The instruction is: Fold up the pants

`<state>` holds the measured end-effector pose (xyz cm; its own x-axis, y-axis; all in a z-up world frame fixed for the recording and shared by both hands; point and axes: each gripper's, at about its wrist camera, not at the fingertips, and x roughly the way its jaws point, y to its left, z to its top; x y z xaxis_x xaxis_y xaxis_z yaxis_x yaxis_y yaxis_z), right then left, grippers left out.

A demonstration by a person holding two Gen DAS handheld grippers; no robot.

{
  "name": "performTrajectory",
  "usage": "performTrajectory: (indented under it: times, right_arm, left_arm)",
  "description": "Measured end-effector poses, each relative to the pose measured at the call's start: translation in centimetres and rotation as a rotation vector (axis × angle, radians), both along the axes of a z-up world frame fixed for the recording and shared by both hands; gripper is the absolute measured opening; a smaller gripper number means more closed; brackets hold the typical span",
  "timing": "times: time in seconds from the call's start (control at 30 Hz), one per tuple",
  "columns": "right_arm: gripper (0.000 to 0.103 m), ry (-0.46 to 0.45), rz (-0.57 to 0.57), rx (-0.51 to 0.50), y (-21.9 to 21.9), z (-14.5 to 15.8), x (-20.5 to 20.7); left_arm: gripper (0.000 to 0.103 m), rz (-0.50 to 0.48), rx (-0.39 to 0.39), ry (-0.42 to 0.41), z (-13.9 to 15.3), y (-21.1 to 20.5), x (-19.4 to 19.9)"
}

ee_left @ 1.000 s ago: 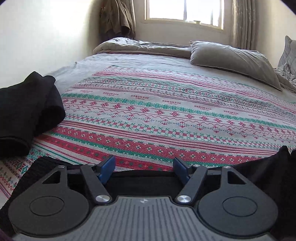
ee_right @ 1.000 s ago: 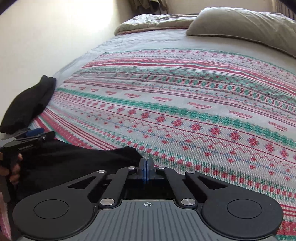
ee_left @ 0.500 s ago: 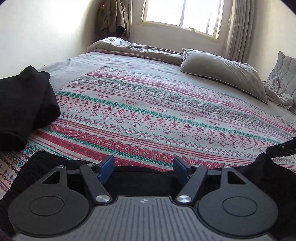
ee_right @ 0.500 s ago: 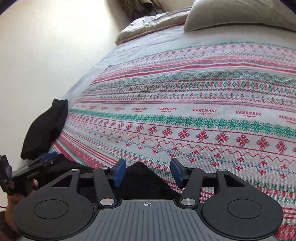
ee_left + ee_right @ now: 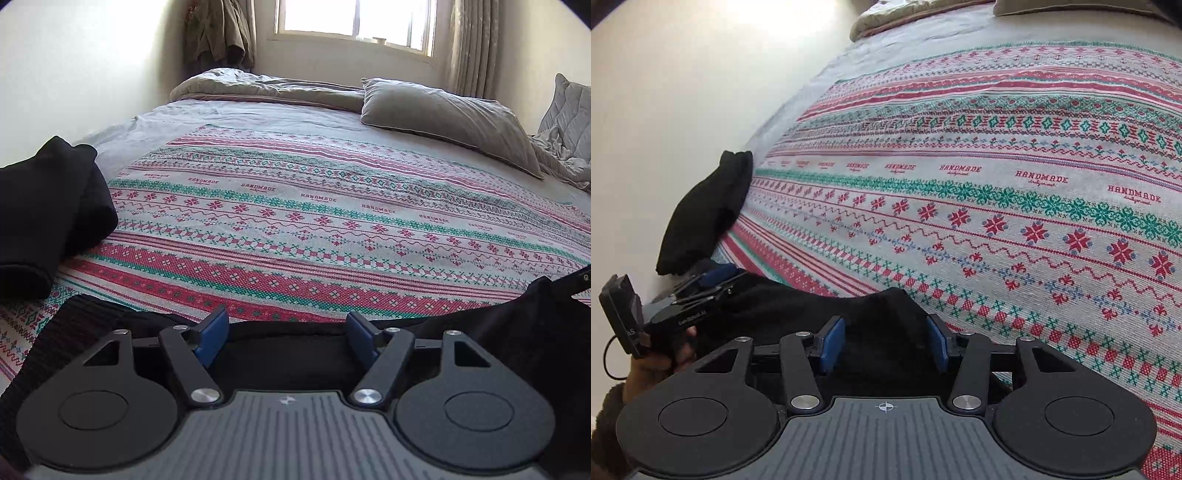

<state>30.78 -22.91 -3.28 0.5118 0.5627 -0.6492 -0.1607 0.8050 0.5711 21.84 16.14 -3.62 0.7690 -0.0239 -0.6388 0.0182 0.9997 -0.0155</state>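
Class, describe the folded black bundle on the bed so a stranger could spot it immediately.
Start at the striped red-and-green patterned blanket covering the bed. Follow it to the edge along the white wall, where the folded black garment bundle sits. Unlike the loose black pants beneath the grippers, it's compactly stacked.

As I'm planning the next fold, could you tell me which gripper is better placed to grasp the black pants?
Right, probably. The right gripper, jaws closing, straddles a raised peak of the black pants. The left gripper is open over flat fabric.
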Motion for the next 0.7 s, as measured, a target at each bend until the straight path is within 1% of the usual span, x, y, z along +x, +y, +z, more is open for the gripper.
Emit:
performTrajectory:
  times: [0.03, 0.07, 0.1, 0.17, 0.2, 0.27, 0.33, 0.37, 0.4, 0.43, 0.47, 0.5, 0.53, 0.57, 0.6, 0.63, 0.67, 0.7]
  right_arm:
    - [0.038, -0.01, -0.01, 0.006, 0.1, 0.0, 0.2]
    - [0.014, -0.021, -0.015, -0.005, 0.4, 0.0, 0.4]
    - [0.003, -0.035, -0.018, -0.034, 0.8, 0.0, 0.5]
    - [0.001, -0.094, -0.03, -0.133, 2.0, 0.3, 0.3]
    - [0.0, -0.097, -0.049, -0.156, 2.0, 0.1, 0.4]
    - [0.0, -0.103, -0.099, -0.158, 1.8, -0.2, 0.4]
    - [0.012, -0.138, -0.168, -0.189, 1.6, 0.3, -0.4]
    - [0.016, -0.155, -0.208, -0.211, 1.5, 0.8, -1.0]
    - [0.017, -0.174, -0.226, -0.227, 1.3, 1.4, -1.9]
    - [0.018, -0.197, -0.228, -0.253, 1.6, 2.0, -3.0]
    - [0.023, -0.226, -0.218, -0.284, 2.1, 2.6, -4.2]
    - [0.034, -0.26, -0.195, -0.317, 2.8, 3.1, -5.8]
    - [0.042, -0.287, -0.158, -0.355, 3.8, 3.2, -7.3]
    - [0.058, -0.304, -0.114, -0.402, 4.9, 3.1, -8.7]
    - [0.061, -0.316, -0.071, -0.449, 6.0, 2.7, -10.0]
    - [0.061, -0.311, -0.033, -0.49, 7.0, 2.1, -11.1]
    - [0.061, -0.292, -0.003, -0.524, 7.4, 1.4, -12.0]
    - [0.06, -0.269, 0.011, -0.551, 7.3, 0.6, -13.0]
  left_arm:
    - [0.082, 0.001, 0.002, -0.001, 0.0, 0.0, 0.0]
    - [0.082, 0.0, 0.005, -0.002, 0.0, -0.1, 0.0]
    - [0.083, 0.001, 0.012, -0.005, -0.1, -0.1, 0.0]
    - [0.083, 0.007, 0.032, -0.009, -0.5, -0.1, 0.0]
    - [0.085, 0.016, 0.046, -0.014, -0.8, 0.0, 0.2]
    - [0.085, 0.042, 0.046, -0.018, -0.8, 0.3, 0.5]
    - [0.084, 0.07, 0.033, -0.028, -0.3, 0.3, 0.3]
    - [0.083, 0.073, 0.031, -0.046, 0.2, 0.2, -0.1]
    - [0.084, 0.052, 0.026, -0.076, 0.8, -0.1, -0.6]
    - [0.084, 0.01, 0.016, -0.111, 1.4, -0.5, -1.3]
    - [0.084, -0.043, 0.004, -0.142, 2.1, -1.1, -2.1]
    - [0.085, -0.1, -0.012, -0.162, 2.5, -1.9, -2.9]
    - [0.085, -0.163, -0.027, -0.167, 2.6, -2.8, -3.5]
    - [0.085, -0.234, -0.046, -0.156, 2.6, -3.8, -3.9]
    - [0.085, -0.305, -0.063, -0.133, 2.2, -4.8, -4.3]
    - [0.085, -0.36, -0.068, -0.104, 1.7, -5.7, -4.5]
    - [0.085, -0.398, -0.054, -0.073, 1.0, -6.5, -4.6]
    - [0.085, -0.423, -0.021, -0.049, 0.3, -7.1, -4.8]
